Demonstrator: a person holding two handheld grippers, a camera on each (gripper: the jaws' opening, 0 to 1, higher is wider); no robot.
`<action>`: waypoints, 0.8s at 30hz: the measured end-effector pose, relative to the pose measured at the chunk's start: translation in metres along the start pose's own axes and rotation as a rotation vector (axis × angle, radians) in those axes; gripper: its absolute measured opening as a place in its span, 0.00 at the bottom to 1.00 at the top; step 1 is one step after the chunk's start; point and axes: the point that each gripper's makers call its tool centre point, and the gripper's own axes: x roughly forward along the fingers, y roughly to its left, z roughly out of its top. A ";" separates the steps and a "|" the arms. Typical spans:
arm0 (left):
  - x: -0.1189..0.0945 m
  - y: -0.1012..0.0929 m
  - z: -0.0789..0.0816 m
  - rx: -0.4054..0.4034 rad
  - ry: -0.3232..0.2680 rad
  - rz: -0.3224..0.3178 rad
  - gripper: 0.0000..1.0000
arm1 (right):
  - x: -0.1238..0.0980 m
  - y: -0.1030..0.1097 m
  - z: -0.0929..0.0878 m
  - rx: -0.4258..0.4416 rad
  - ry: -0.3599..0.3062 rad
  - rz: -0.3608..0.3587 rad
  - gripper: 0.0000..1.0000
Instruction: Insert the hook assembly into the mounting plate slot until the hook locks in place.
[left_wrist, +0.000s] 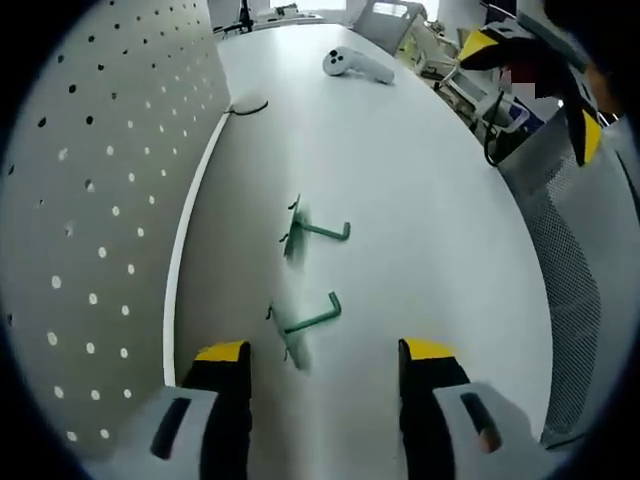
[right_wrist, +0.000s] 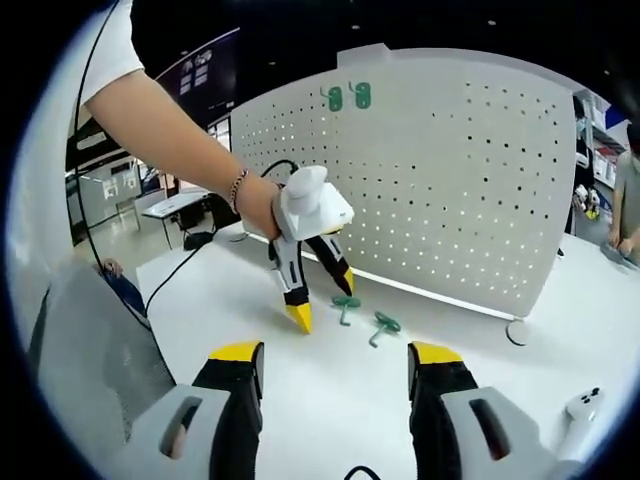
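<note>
Left gripper view looks low along the table (left_wrist: 420, 200); right gripper view faces the pegboard (right_wrist: 450, 180).

White controller (left_wrist: 357, 66), black cable (left_wrist: 248, 107)

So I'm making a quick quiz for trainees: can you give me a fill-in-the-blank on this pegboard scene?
1. The number of green hooks lying on the white table is ____.
2. Already mounted near the top of the pegboard are ____ green hooks.
3. The left gripper points down at the table with its jaws ____.
4. The jaw tips of the right gripper are coloured ____.

Missing words: two; two; open; yellow
</note>
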 end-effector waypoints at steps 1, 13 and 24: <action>0.000 0.004 0.000 -0.019 -0.009 0.008 0.51 | 0.000 -0.001 0.000 0.002 -0.001 -0.002 0.56; 0.000 0.016 0.002 -0.109 -0.018 0.059 0.30 | -0.001 -0.002 0.001 0.004 -0.007 -0.011 0.55; -0.001 0.018 0.000 -0.126 -0.027 0.089 0.17 | -0.002 -0.004 0.003 0.005 -0.012 -0.020 0.54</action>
